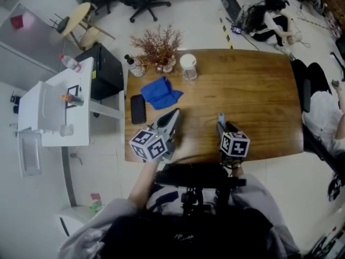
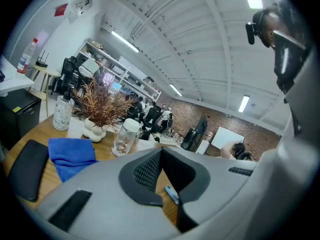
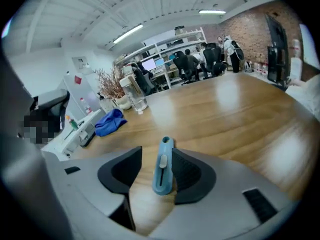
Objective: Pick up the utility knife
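- Right gripper view shows the right gripper (image 3: 156, 153) released. Its 2 pads are spread wide with the blue utility knife (image 3: 163, 169) between them, close against the right-hand pad and clear of the other.
- Closing from this offset would likely let 1 pad shove the knife sideways before the other arrives. It could then skid or twist on the smooth wood.
- The pads face the slim body near the slider. A squeeze there might nudge the slider and push the blade out, or the narrow handle could roll out of the grip.
- The knife seems to lie near the front edge of the counter (image 1: 259, 101), so a stray push could send it off towards the person.
- The left gripper (image 1: 173, 118) is clenched on nothing, just beside the right one. A sideways drift could make the 2 collide.
- The blue cloth (image 1: 160, 93) and black phone (image 1: 138, 109) lie further back, out of the way.
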The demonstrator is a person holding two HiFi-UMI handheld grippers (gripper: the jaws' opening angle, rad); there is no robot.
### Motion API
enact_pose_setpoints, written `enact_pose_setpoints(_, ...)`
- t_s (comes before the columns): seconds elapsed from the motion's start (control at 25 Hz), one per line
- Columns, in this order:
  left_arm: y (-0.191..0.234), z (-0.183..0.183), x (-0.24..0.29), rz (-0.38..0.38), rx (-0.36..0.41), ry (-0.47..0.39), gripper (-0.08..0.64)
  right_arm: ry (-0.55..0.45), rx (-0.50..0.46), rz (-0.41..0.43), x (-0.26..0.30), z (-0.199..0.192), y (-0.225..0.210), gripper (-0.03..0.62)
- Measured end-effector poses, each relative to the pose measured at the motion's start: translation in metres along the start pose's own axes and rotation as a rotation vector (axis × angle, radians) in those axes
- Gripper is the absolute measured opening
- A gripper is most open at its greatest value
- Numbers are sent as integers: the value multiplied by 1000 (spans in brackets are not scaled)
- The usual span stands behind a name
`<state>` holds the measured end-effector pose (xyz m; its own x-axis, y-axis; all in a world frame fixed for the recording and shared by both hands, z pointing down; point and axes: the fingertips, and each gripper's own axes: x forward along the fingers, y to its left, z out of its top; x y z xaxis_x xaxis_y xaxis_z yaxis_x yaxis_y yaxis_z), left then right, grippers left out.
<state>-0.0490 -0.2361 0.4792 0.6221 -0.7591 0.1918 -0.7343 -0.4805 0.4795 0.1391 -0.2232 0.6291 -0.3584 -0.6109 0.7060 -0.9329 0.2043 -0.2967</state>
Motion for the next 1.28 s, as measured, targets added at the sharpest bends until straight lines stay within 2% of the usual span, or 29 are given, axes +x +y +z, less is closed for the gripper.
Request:
enact_pose_setpoints(0.12, 2, -1, 0, 25, 8, 7, 6, 52, -96, -54, 13, -2, -8, 207)
enact_pose_setpoints(0.4, -3, -7, 4, 25, 16, 30, 5, 110, -139, -72, 28, -8, -4, 207)
enact_pose_setpoints(0.56, -4, -9, 3, 24, 15, 35, 6, 112, -211, -126, 28, -8, -3, 163)
enact_pose_setpoints(0.88, -7, -8, 2, 8, 20, 35, 6, 77, -11, -100, 19, -9, -12, 141)
enact_pose_setpoints(1.12, -3, -13, -2, -3, 27, 55, 6, -14, 89, -49, 0, 5, -1, 140)
enact_pose_setpoints(1.28, -6, -15, -1, -48, 21, 73, 6, -97, 126, -1, -23, 25, 14, 140)
